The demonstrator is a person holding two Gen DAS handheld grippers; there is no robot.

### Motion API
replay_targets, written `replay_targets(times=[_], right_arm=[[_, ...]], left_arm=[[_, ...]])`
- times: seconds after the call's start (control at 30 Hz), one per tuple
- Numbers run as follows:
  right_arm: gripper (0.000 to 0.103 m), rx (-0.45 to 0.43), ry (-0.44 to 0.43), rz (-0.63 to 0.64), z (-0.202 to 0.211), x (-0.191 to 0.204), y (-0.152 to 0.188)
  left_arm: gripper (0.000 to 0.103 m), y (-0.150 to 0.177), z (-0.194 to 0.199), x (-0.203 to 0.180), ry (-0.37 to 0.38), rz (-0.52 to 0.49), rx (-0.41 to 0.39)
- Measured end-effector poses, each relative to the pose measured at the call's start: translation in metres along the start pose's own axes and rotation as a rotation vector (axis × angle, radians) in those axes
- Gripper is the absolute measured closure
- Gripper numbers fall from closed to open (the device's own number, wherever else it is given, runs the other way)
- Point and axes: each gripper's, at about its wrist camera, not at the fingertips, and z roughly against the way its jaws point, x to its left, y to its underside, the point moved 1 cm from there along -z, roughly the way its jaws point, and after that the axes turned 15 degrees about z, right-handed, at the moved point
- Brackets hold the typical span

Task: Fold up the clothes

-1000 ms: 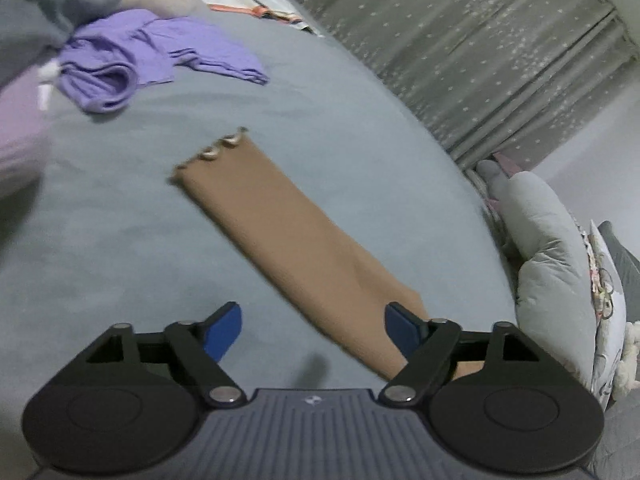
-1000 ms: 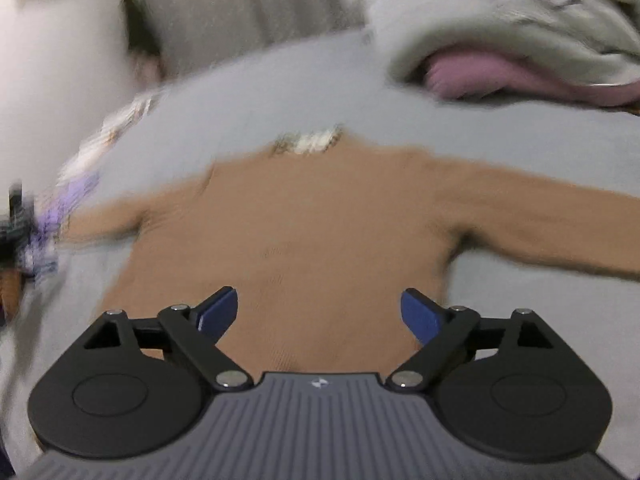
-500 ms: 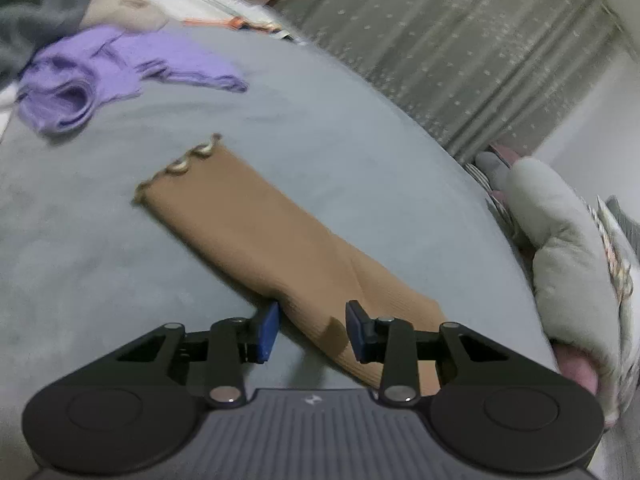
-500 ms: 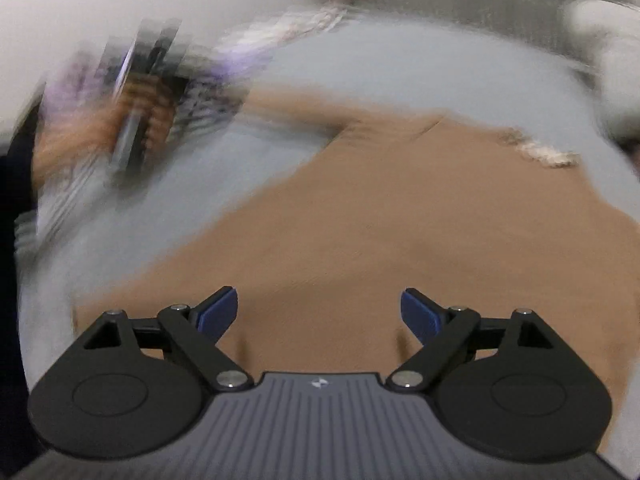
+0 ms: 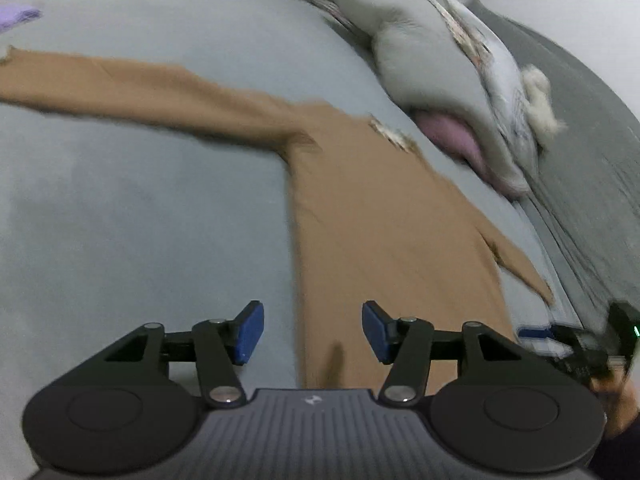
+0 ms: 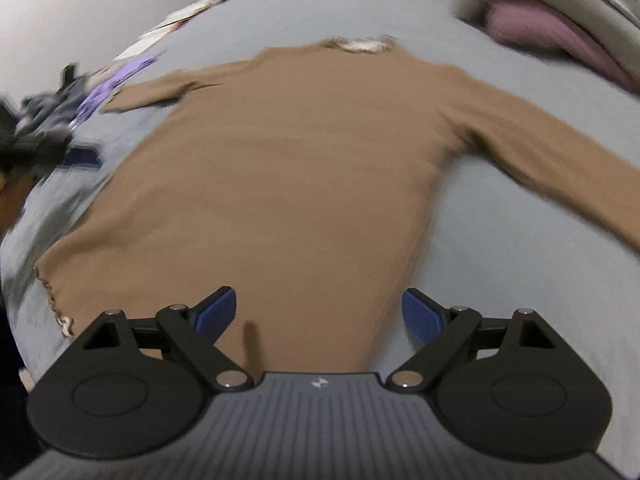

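A tan long-sleeved sweater (image 6: 296, 168) lies flat on the grey bed, both sleeves spread out, collar at the far end. In the left wrist view the sweater (image 5: 384, 216) runs away from me with one sleeve stretched left. My left gripper (image 5: 312, 332) is open and empty, just above the sweater's side edge near the hem. My right gripper (image 6: 318, 312) is open and empty, low over the hem. The other gripper shows at the right edge of the left wrist view (image 5: 580, 340) and at the left edge of the right wrist view (image 6: 44, 136).
A pile of grey and pink clothes (image 5: 452, 80) lies beyond the collar; it also shows in the right wrist view (image 6: 560, 24). A purple garment (image 6: 108, 88) lies at the bed's far left. The grey bed sheet (image 5: 140, 200) spreads around the sweater.
My left gripper has left the sleeve, opened wider and swung to the sweater's side near the hem. My right gripper swung back to face the sweater from the hem, still open.
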Motion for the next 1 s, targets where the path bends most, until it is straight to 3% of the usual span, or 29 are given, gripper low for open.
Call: replay_targets(times=[0.07,0.2,0.3,0.33,0.4,0.47,0.5,0.57,0.6,0.63,0.9,1.0], right_arm=[[0.013,-0.011,0.003,-0.011,0.012,0.006,0.019],[0.015,-0.085,-0.042,-0.081,0.027,0.019,0.045],[0.047,-0.111,-0.041,-0.111,0.025,0.035,0.057],[0.071,-0.102,-0.005,-0.109,0.024,0.040,0.060],[0.077,-0.085,0.047,-0.104,0.023,0.045,0.064],[0.094,-0.086,0.070,-0.117,0.025,0.046,0.067],[0.095,-0.095,0.073,-0.132,0.028,0.044,0.069],[0.096,-0.121,0.078,-0.175,0.037,0.036,0.074],[0.096,-0.138,0.074,-0.203,0.041,0.032,0.079],[0.097,-0.155,0.069,-0.228,0.046,0.027,0.083],[0.096,-0.175,0.002,-0.270,0.051,0.015,0.089],[0.089,-0.139,0.008,-0.292,0.042,0.007,0.092]], left_arm=[[0.047,0.014,-0.004,0.007,0.044,0.041,0.050],[0.046,0.037,-0.007,0.008,0.036,0.018,0.019],[0.044,0.047,-0.007,-0.002,0.030,-0.013,0.010],[0.044,0.050,-0.006,-0.006,0.022,-0.023,0.004],[0.043,0.055,-0.007,-0.015,0.004,-0.057,-0.011],[0.043,0.059,-0.008,-0.021,-0.002,-0.068,-0.024],[0.045,0.062,-0.007,-0.022,-0.011,-0.065,-0.036],[0.063,0.066,-0.006,-0.019,-0.041,-0.045,-0.067],[0.083,0.068,-0.005,-0.018,-0.048,-0.042,-0.073],[0.093,0.069,-0.005,-0.018,-0.047,-0.047,-0.069],[0.095,0.073,0.006,-0.022,-0.067,-0.123,-0.054],[0.094,0.069,0.010,-0.018,-0.045,-0.100,-0.026]])
